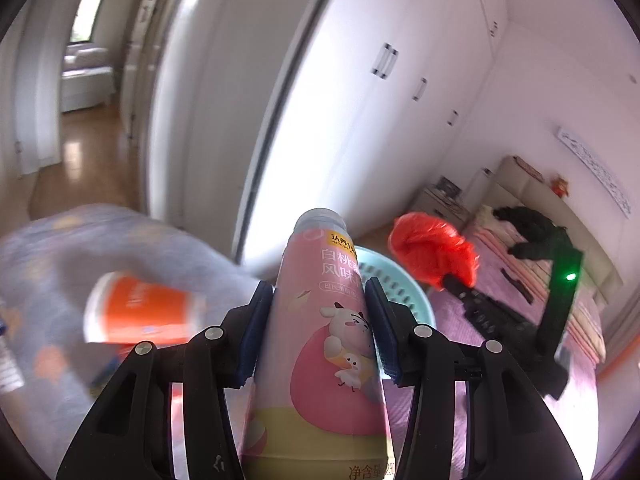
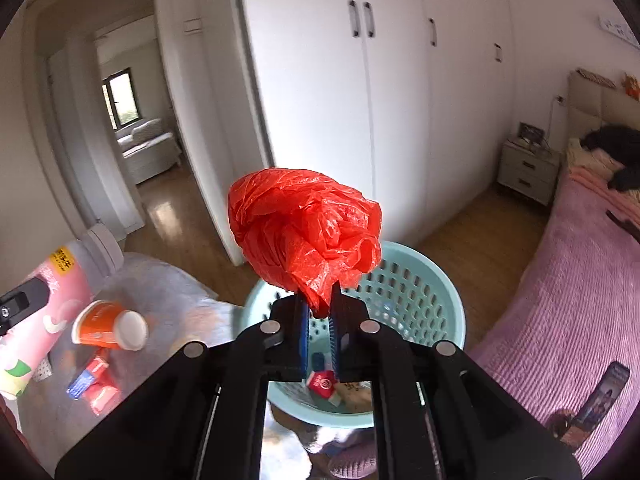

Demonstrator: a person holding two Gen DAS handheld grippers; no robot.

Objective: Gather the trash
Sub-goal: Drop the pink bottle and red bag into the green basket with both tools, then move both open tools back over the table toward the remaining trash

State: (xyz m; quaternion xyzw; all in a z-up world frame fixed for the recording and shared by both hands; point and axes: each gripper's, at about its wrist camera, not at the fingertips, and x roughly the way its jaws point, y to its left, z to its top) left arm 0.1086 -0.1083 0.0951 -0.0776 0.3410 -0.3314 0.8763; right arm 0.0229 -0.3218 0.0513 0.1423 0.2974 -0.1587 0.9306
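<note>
My left gripper (image 1: 318, 322) is shut on a pink peach-drink bottle (image 1: 320, 340) and holds it upright in the air; the bottle also shows at the left edge of the right wrist view (image 2: 48, 312). My right gripper (image 2: 318, 320) is shut on a crumpled red plastic bag (image 2: 304, 232), held above a light-blue perforated basket (image 2: 424, 292) with some trash inside. The red bag (image 1: 434, 250) and the basket rim (image 1: 376, 264) also show in the left wrist view. An orange paper cup (image 2: 110, 326) lies on its side on a small table (image 2: 168, 300).
Red and blue wrappers (image 2: 94, 384) lie on the table by the cup. A bed with a pink cover (image 2: 572, 300) is to the right, with a phone (image 2: 604, 392) on it. White wardrobe doors (image 2: 360, 100) stand behind the basket; an open doorway (image 2: 136, 140) is at left.
</note>
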